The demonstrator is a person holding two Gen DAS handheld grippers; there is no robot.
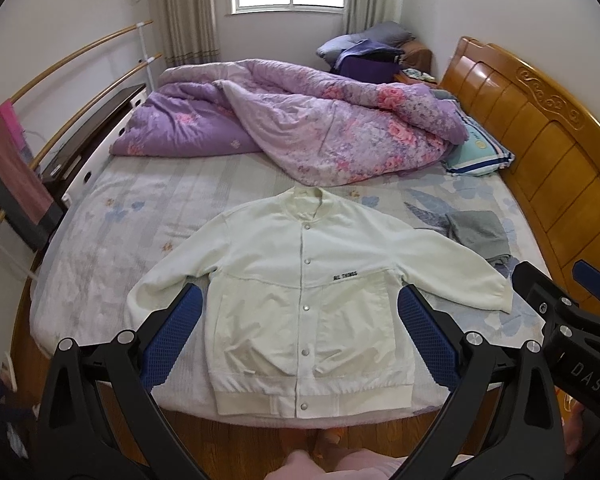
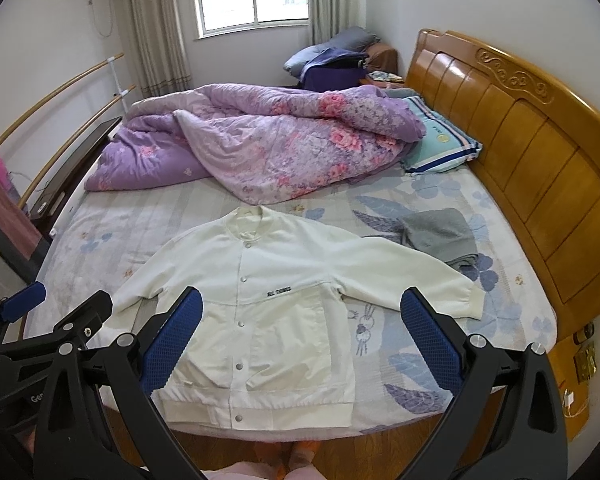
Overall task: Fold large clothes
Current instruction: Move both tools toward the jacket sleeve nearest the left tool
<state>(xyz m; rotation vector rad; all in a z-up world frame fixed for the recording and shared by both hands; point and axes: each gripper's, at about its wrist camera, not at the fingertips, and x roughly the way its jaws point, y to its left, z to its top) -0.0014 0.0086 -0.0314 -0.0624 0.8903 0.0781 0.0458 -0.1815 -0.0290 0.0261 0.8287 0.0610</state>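
A white jacket point(image 1: 300, 300) lies flat on the bed point(image 1: 140, 208) beside a purple quilt point(image 1: 300, 128); both grippers' fingers point(image 1: 172, 336) point(image 2: 432, 332) are spread, holding nothing.

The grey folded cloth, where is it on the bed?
The grey folded cloth lies on the bed's right side, near the wooden headboard, just past the white jacket's outstretched sleeve, in front of the striped pillow.

Cream-white jacket point(image 1: 300, 304), silver snaps, black chest lettering. Purple quilt point(image 1: 300, 128) with pink roses. Pale bedsheet point(image 2: 420, 344), blue leaf print. Folded grey cloth point(image 2: 440, 236). Blue-padded black fingers point(image 1: 172, 336). Orange-brown headboard point(image 1: 540, 152).
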